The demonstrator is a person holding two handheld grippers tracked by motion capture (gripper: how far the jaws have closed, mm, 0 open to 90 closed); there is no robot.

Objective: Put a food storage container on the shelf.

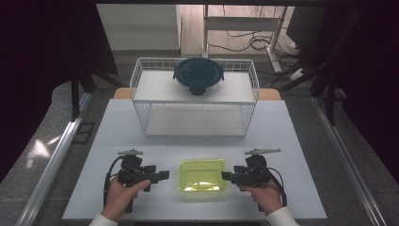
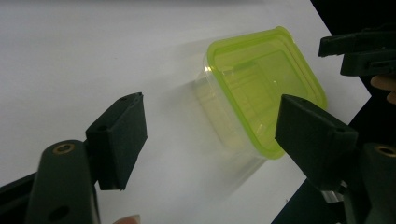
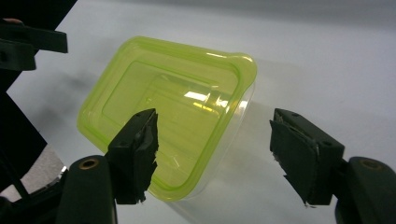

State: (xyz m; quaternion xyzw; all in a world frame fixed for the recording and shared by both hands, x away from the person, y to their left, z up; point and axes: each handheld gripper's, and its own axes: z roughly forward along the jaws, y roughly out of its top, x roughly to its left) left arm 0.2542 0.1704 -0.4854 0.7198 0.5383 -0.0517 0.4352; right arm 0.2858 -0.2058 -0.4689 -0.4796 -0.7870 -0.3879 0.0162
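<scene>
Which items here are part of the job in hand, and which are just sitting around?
In hand: yellow-green lidded container, flanked by left gripper and right gripper, both open.

Lying about: white wire basket, dark round lidded container on it, cables on the floor.

Lidded box (image 1: 202,175) between grippers, before wire rack (image 1: 195,96).

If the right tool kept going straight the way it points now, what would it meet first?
Most likely the yellow-green lidded container. The right tool stands open, aimed at the container's near edge, with bare white table behind it. Whether the pads would strike the lid rim or straddle it is hard to judge.
</scene>
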